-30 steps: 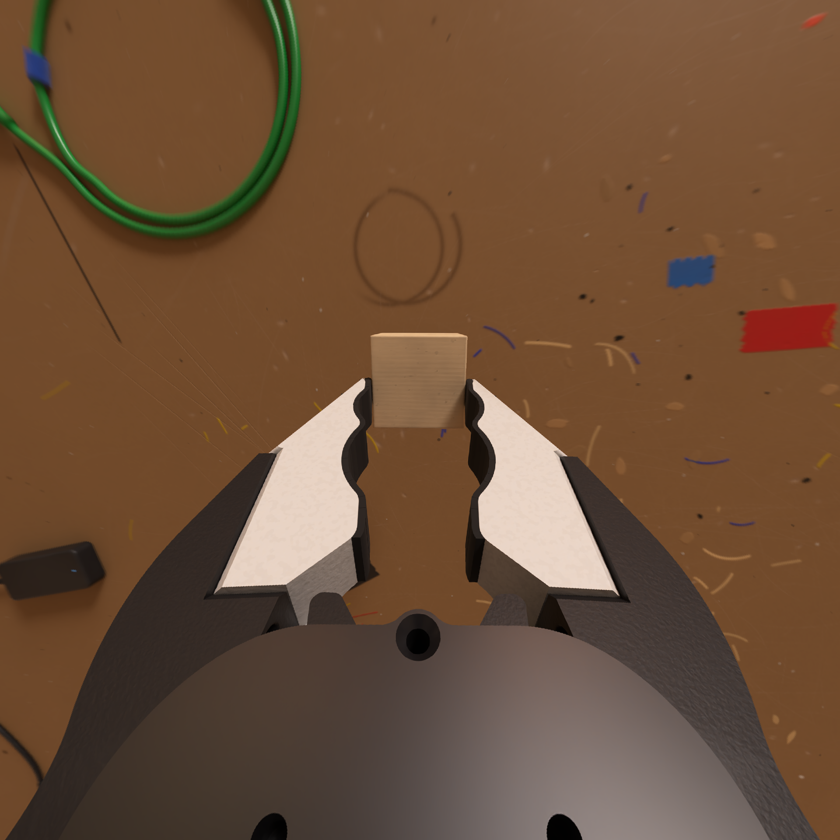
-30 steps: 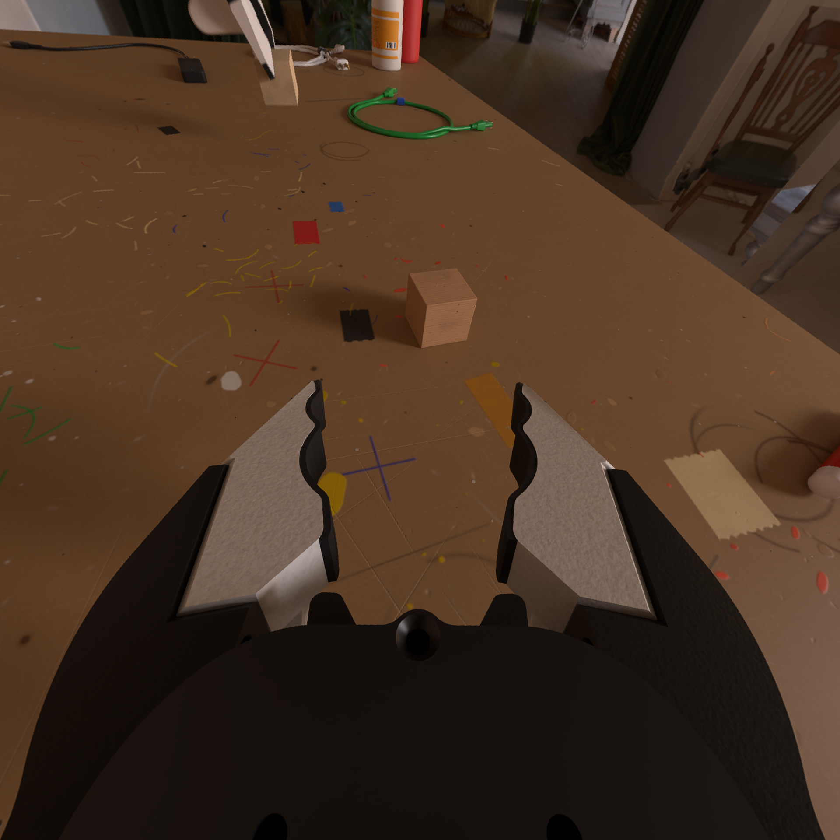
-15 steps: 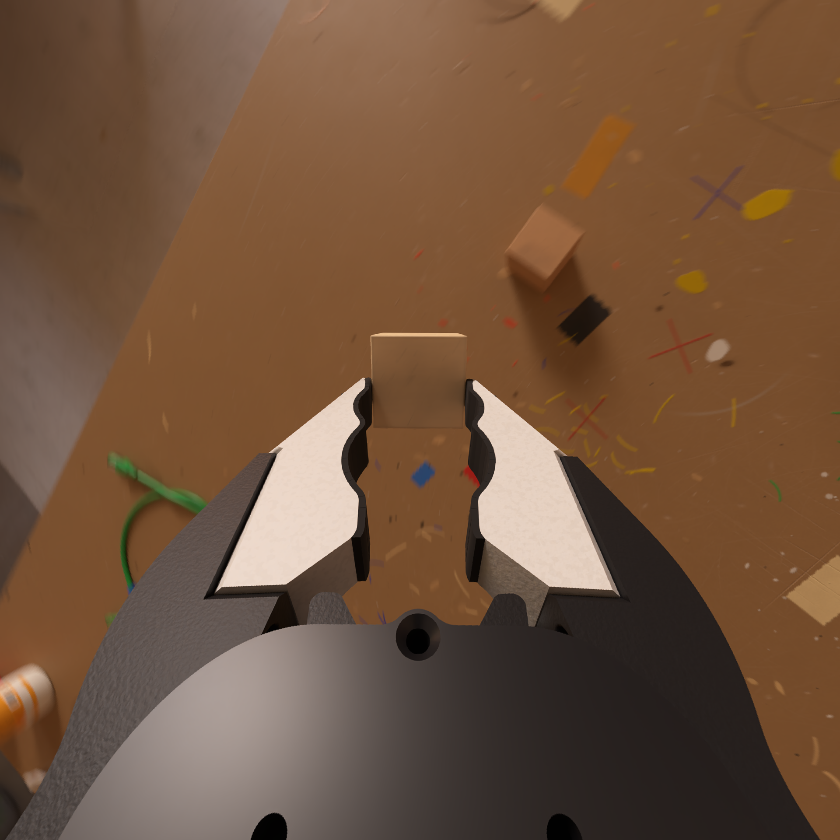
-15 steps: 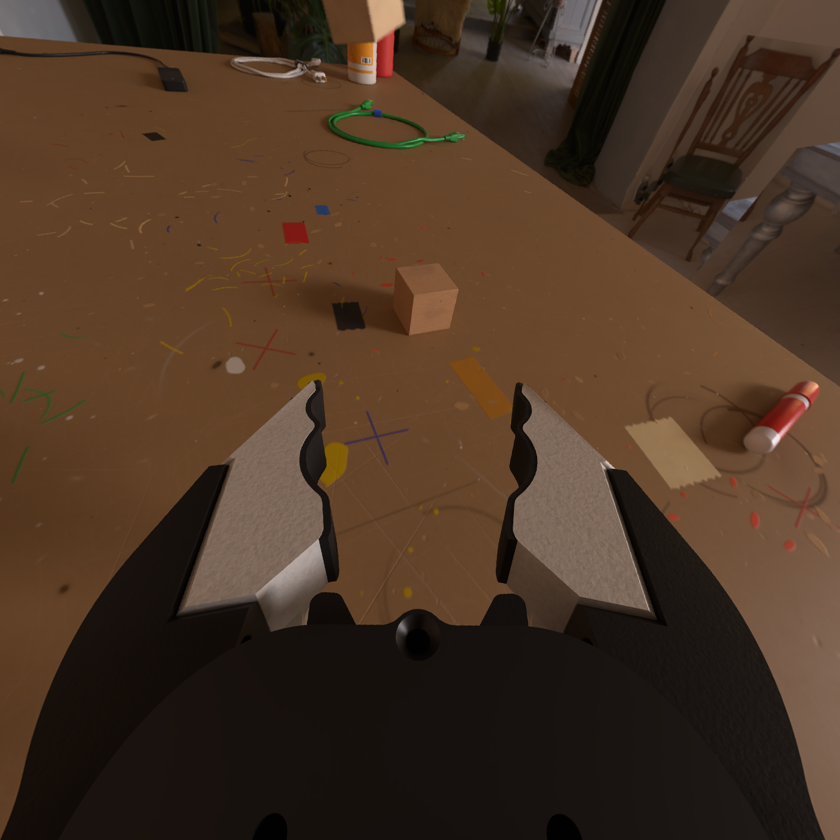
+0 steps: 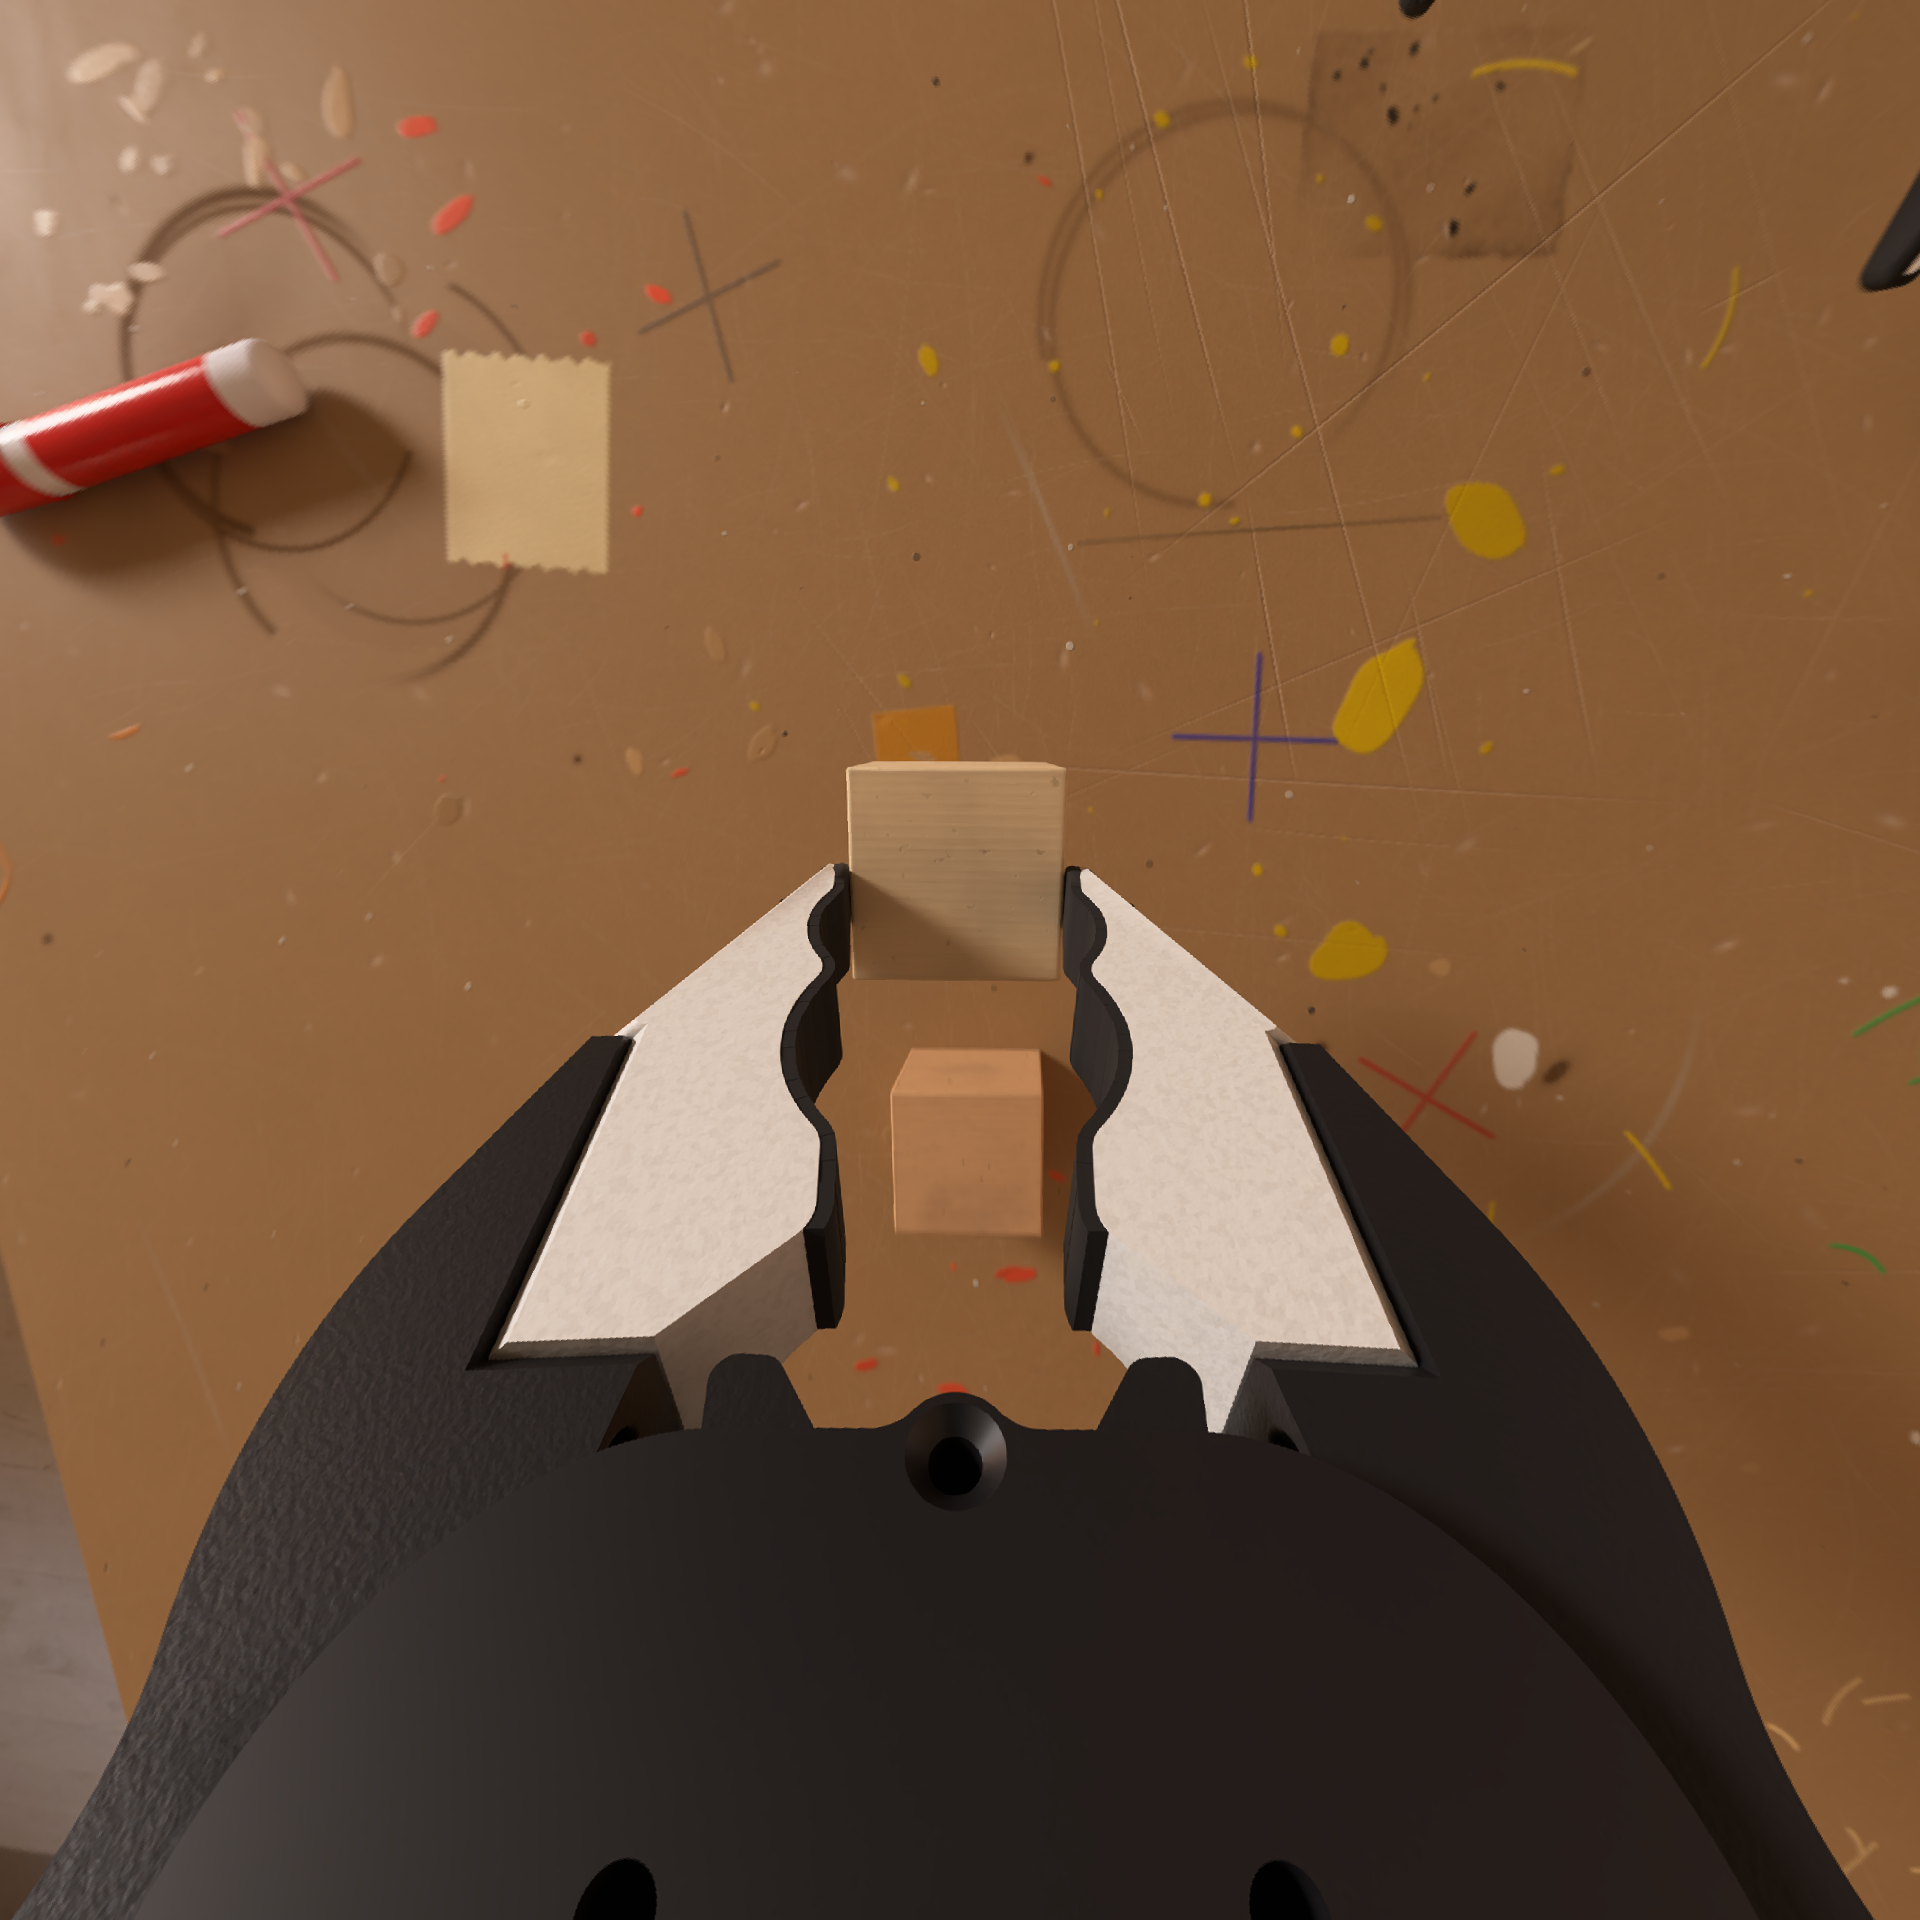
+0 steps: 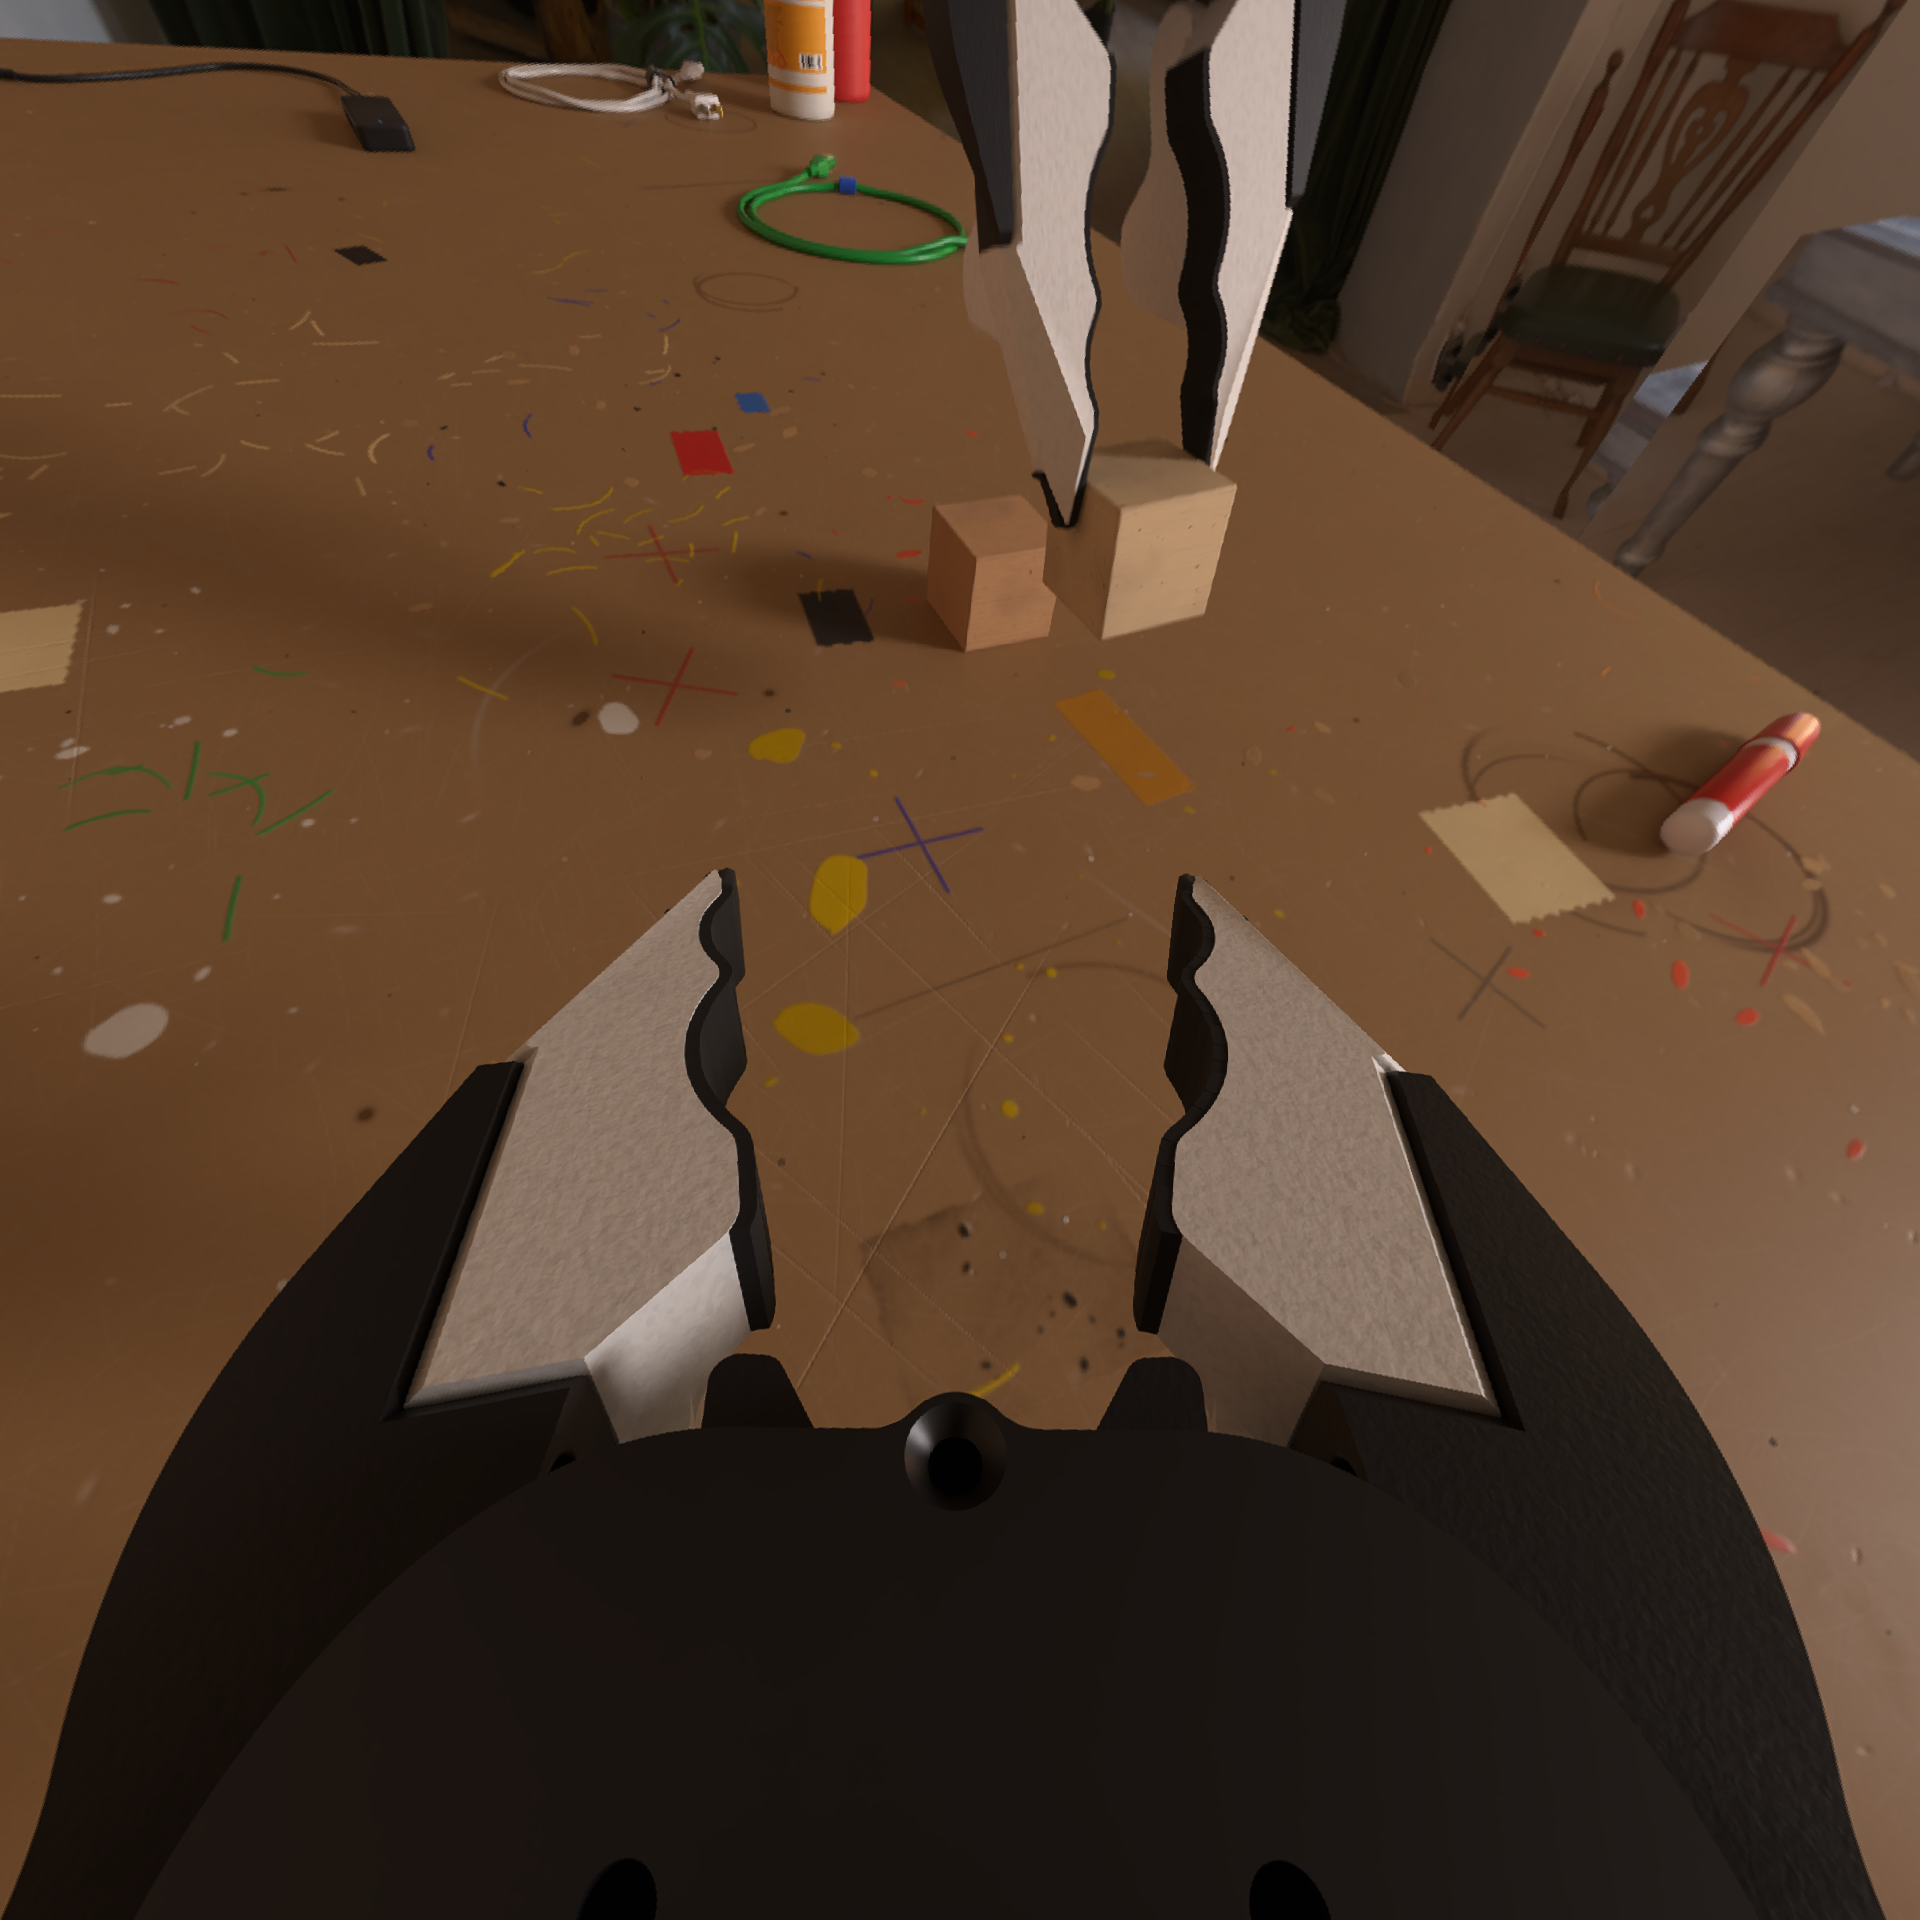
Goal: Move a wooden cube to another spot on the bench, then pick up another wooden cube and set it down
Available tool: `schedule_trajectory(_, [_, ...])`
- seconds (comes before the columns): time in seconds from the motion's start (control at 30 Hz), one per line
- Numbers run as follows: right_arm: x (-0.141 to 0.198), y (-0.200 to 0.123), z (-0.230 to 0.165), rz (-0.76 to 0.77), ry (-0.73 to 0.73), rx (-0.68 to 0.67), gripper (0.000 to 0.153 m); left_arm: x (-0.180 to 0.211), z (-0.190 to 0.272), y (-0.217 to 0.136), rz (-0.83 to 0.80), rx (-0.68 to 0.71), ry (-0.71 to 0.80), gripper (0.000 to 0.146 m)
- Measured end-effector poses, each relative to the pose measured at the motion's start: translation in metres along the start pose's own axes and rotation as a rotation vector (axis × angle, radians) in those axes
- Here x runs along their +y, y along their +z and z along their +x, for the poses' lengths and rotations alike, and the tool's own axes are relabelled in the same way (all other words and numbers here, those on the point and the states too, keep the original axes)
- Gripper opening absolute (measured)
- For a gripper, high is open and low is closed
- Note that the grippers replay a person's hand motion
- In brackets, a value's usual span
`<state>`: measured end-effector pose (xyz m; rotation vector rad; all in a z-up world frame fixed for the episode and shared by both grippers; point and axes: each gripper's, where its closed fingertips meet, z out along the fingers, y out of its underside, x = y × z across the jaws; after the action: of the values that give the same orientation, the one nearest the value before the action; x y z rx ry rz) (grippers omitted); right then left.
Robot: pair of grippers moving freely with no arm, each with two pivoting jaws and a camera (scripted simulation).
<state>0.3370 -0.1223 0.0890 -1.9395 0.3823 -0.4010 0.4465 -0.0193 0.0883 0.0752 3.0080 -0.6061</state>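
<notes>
My left gripper point(image 5: 956, 873) is shut on a pale wooden cube point(image 5: 954, 871), gripped at the fingertips and pointing down at the bench. In the right wrist view the pale cube point(image 6: 1153, 545) is low, at or just above the bench, right beside a darker orange-brown wooden cube point(image 6: 987, 571); the left gripper point(image 6: 1143, 457) comes down from above. The darker cube point(image 5: 966, 1141) shows between the left fingers, below the held one. My right gripper point(image 6: 956, 883) is open and empty, low over the near part of the bench.
A red glue stick point(image 6: 1740, 781) and a beige tape patch point(image 6: 1512, 857) lie to the right. A green cable loop point(image 6: 850, 218), bottles point(image 6: 800, 57), a white cord point(image 6: 603, 88) and a black adapter point(image 6: 376, 122) are at the far end. The bench edge point(image 6: 1455, 457) runs along the right, with a chair point(image 6: 1600, 270) beyond.
My left gripper has carried the pale cube from the far end, by the green cable, across and down to the spot beside the darker cube. The right gripper has drawn back slightly, still open.
</notes>
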Motion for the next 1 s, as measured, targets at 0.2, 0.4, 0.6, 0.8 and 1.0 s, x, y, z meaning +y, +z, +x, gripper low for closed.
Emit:
schedule_trajectory(0.2, [0.013, 0.000, 0.000, -0.015, 0.029, -0.007, 0.083, -0.001, 0.005, 0.035, -0.052, 0.030, 0.040, 0.041])
schedule_trajectory(0.4, [0.015, 0.003, 0.001, -0.018, 0.035, -0.019, 0.083, -0.005, 0.008, 0.049, -0.070, 0.050, 0.053, 0.041])
schedule_trajectory(0.6, [0.014, 0.003, 0.001, -0.011, 0.039, -0.019, 0.083, -0.004, 0.009, 0.059, -0.087, 0.065, 0.043, 0.041])
schedule_trajectory(0.8, [0.013, 0.003, 0.001, -0.009, 0.038, -0.019, 0.083, -0.003, 0.009, 0.064, -0.095, 0.061, 0.027, 0.041])
schedule_trajectory(1.0, [0.013, 0.004, 0.001, -0.006, 0.039, -0.023, 0.083, -0.001, 0.008, 0.064, -0.097, 0.053, 0.005, 0.041])
